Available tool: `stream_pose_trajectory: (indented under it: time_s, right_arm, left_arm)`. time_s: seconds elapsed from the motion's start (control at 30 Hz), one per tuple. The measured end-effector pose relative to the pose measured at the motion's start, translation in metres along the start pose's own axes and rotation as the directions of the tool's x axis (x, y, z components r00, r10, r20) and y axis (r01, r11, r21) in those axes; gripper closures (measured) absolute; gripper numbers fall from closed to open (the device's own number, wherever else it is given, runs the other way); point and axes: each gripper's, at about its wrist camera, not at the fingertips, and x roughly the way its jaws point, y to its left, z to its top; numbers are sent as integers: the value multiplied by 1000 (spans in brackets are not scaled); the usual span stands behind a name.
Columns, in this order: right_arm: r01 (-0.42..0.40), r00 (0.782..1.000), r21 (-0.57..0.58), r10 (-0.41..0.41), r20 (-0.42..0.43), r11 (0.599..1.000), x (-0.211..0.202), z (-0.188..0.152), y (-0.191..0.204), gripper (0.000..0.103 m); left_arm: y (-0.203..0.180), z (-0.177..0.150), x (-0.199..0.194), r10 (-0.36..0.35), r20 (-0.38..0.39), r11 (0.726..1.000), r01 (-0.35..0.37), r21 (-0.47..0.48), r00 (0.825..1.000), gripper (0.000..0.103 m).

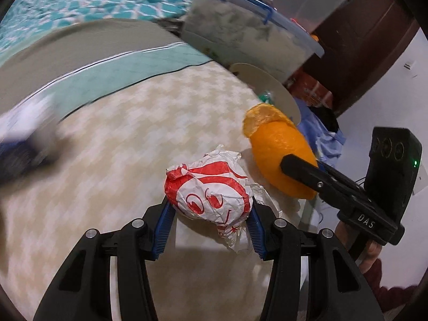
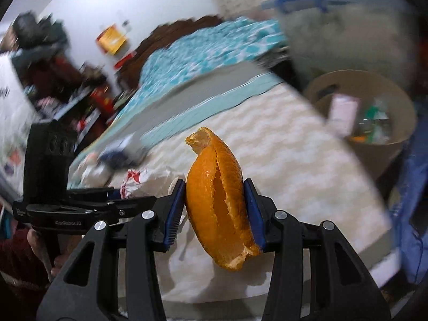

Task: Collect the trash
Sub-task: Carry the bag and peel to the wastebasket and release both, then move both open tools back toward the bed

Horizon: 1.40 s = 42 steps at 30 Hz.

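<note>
My left gripper (image 1: 210,214) is shut on a crumpled red-and-white paper wrapper (image 1: 211,190) and holds it above the cream checked tablecloth (image 1: 128,147). My right gripper (image 2: 214,208) is shut on a large orange peel (image 2: 216,200), held upright between the blue pads. In the left wrist view the right gripper (image 1: 299,168) and its orange peel (image 1: 281,149) are just right of the wrapper. In the right wrist view the left gripper (image 2: 112,195) and the wrapper (image 2: 133,182) sit at the left. A beige waste bin (image 2: 401,123) holding trash stands at the right, off the table's edge.
A blurred blue-and-white object (image 1: 24,139) lies on the cloth at the left. A clear storage tub with a blue latch (image 1: 240,26) stands behind the bin's rim (image 1: 267,85). A bed with a teal patterned cover (image 2: 203,50) is beyond the table.
</note>
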Motion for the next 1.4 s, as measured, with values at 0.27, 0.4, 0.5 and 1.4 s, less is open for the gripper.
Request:
stream_pose_trajectory:
  time_s: [0.27, 0.4, 0.5, 1.4]
  right_arm:
    - [127, 987, 185, -143, 75, 974, -12, 47, -97, 56]
    - [156, 983, 245, -175, 55, 957, -1, 60, -126, 44]
    - [165, 976, 311, -199, 83, 936, -4, 64, -145, 33]
    - [-252, 962, -128, 235, -137, 959, 91, 30, 123, 48]
  left_arm:
    - [-57, 88, 72, -58, -57, 996, 61, 58, 997, 56]
    - [-87, 123, 107, -44, -57, 994, 49, 99, 997, 51]
    - [-97, 140, 126, -13, -47, 997, 16, 72, 999, 27]
    - [82, -71, -104, 165, 115, 972, -141, -187, 980, 23]
